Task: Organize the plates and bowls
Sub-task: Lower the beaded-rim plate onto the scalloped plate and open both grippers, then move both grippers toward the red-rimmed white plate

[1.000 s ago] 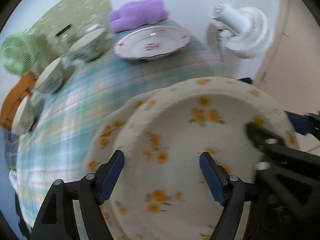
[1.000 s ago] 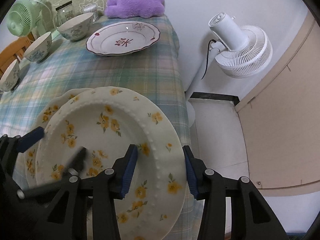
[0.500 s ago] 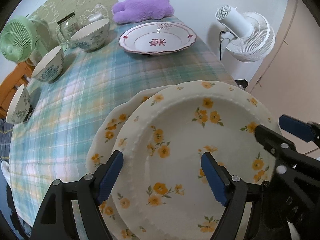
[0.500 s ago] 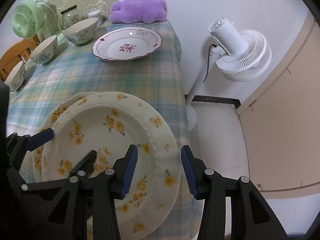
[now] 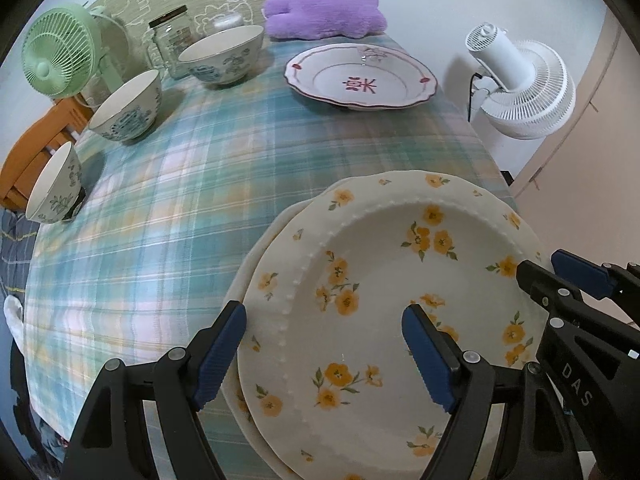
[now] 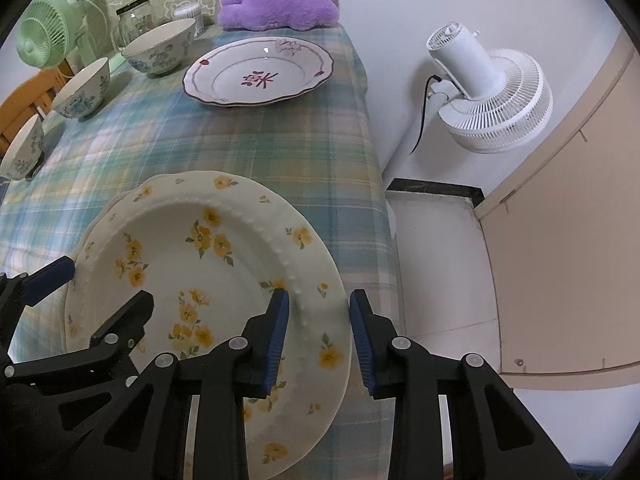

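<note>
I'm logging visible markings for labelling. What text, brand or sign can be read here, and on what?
"DAS" on the right gripper, black body.
Red character-like motif on the red-trimmed plate: not legible to me.
Label on the glass jar: too blurred.
Nothing else legible.

Glossy glazed ceramic plate [image 5: 400,280], soft woven plaid tablecloth [image 5: 180,200], fuzzy purple plush [image 5: 324,10], clear glass jar [image 5: 172,40]

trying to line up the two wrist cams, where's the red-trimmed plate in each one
Left wrist: red-trimmed plate upper centre-right, in front of the purple plush.
Right wrist: red-trimmed plate upper centre-left, in front of the purple plush.
Shared landmark: white fan, off the table's right edge.
</note>
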`<move>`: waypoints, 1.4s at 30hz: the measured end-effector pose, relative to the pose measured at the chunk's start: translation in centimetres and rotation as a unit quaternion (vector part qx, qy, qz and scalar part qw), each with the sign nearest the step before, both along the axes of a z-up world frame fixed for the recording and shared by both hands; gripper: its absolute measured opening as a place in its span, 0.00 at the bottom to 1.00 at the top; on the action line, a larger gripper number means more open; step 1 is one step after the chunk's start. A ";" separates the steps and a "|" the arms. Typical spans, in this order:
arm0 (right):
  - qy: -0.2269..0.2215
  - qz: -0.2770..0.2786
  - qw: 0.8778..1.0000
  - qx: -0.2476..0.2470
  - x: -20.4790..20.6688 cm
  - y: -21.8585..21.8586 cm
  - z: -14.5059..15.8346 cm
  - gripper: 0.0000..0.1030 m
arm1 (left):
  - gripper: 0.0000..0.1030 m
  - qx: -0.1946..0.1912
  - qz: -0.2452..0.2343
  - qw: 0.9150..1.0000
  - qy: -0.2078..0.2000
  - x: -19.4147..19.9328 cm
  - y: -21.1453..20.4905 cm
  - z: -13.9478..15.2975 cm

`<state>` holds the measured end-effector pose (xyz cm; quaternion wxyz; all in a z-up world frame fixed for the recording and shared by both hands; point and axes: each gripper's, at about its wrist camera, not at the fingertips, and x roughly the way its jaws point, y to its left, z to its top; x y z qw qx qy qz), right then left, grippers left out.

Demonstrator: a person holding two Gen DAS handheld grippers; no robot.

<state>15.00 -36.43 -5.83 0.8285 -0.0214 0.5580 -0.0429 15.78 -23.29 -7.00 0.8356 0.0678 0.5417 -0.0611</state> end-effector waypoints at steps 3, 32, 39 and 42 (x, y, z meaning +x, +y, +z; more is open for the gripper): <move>0.000 0.002 1.000 -0.003 0.2 0.2 -0.1 0.34 | 0.79 0.001 0.004 1.000 0.002 0.2 0.4 -0.1; -0.068 -0.093 0.993 0.014 -1.3 5.0 4.9 0.69 | 0.85 -0.042 -0.048 0.998 -0.025 1.1 7.3 3.8; -0.128 -0.119 0.984 0.040 -0.8 7.8 7.7 0.69 | 0.94 -0.051 -0.076 0.994 -0.056 3.0 9.9 6.2; -0.148 -0.120 0.981 0.038 -0.1 9.0 8.5 0.69 | 0.94 -0.057 -0.073 0.993 -0.068 3.8 10.5 6.8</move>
